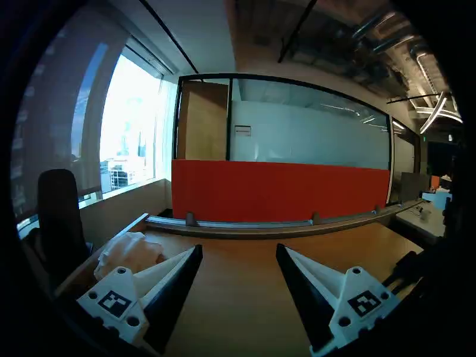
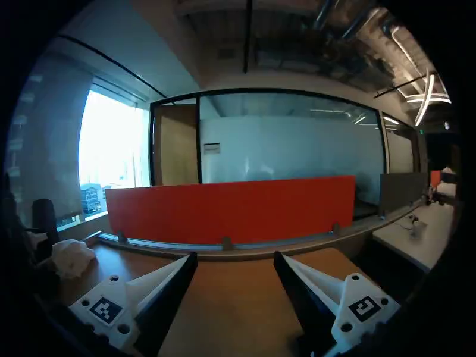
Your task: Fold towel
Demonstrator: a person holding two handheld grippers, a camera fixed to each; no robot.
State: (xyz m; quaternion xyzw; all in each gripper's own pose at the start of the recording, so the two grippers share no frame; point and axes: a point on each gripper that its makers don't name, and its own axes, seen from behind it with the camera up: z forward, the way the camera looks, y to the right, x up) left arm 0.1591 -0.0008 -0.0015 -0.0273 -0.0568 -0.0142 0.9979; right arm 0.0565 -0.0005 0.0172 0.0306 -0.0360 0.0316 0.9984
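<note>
A crumpled pale towel (image 1: 128, 253) lies on the wooden desk (image 1: 238, 285) at its left end, just beyond my left gripper's left finger. My left gripper (image 1: 239, 250) stands open over the desk with nothing between its fingers. In the right gripper view the same towel (image 2: 70, 257) sits far to the left on the desk (image 2: 238, 303), well away from my right gripper (image 2: 235, 256), which is open and holds nothing.
A red partition (image 1: 276, 190) with a metal rail runs along the desk's far edge. A dark office chair (image 1: 59, 223) stands left of the desk by the window. Another pale desk (image 2: 416, 232) lies to the right.
</note>
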